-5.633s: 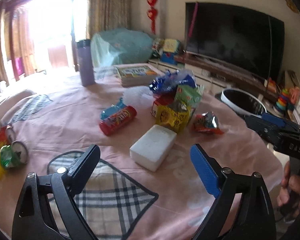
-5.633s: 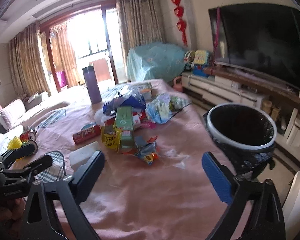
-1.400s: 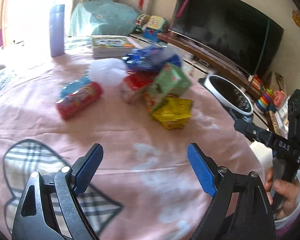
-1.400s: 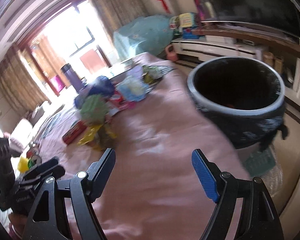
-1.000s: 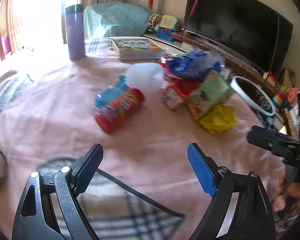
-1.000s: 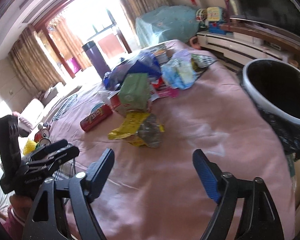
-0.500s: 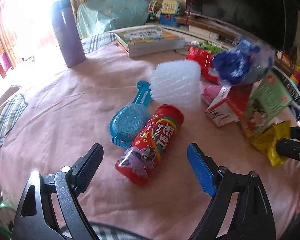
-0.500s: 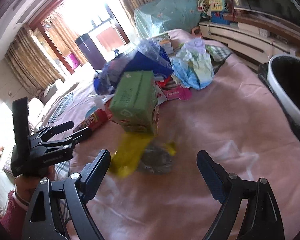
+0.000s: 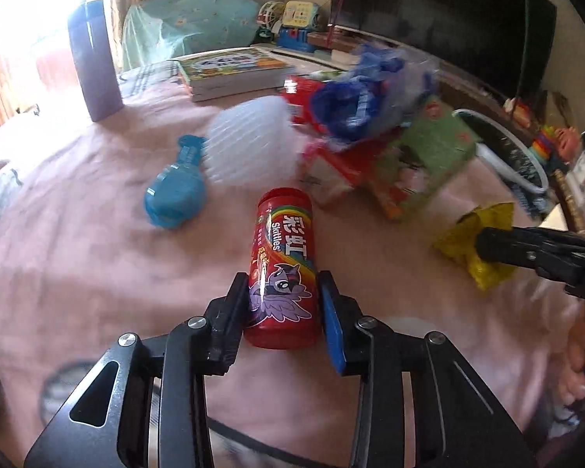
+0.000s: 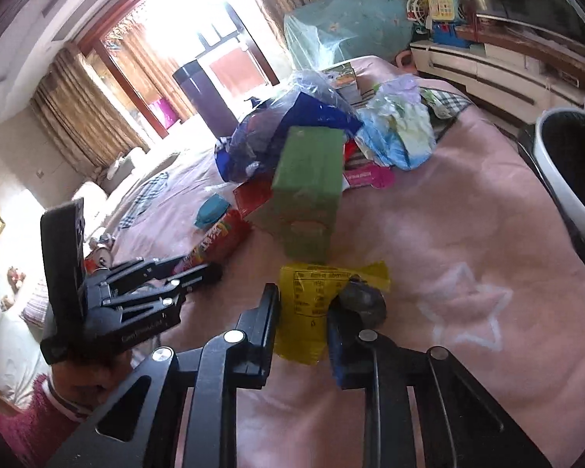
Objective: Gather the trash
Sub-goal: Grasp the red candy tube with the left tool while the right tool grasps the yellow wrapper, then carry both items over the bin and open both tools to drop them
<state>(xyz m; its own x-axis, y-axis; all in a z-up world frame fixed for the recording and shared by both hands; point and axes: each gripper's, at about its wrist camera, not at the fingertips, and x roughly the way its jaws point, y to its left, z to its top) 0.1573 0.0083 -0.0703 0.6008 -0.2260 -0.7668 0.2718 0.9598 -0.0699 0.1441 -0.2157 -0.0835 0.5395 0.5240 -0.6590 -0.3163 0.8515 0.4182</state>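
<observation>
- Two grippers, both gripping — left gripper (image 9: 284, 304) fingers clamp the red Skittles can (image 9: 282, 269), frame centre.
- Right gripper (image 10: 303, 319) fingers pinch the yellow wrapper (image 10: 312, 304), lower centre.

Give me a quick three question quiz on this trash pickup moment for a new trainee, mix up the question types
1. True or false: the left gripper is closed on the red Skittles can.
2. What does the right gripper grip? A) green carton B) yellow wrapper C) blue brush
3. Fill in: the white-rimmed bin stands past the table's ____ edge in the right wrist view.

Key: 1 true. 2 B, the yellow wrapper; the green carton sits just beyond it. 3 right.
</observation>
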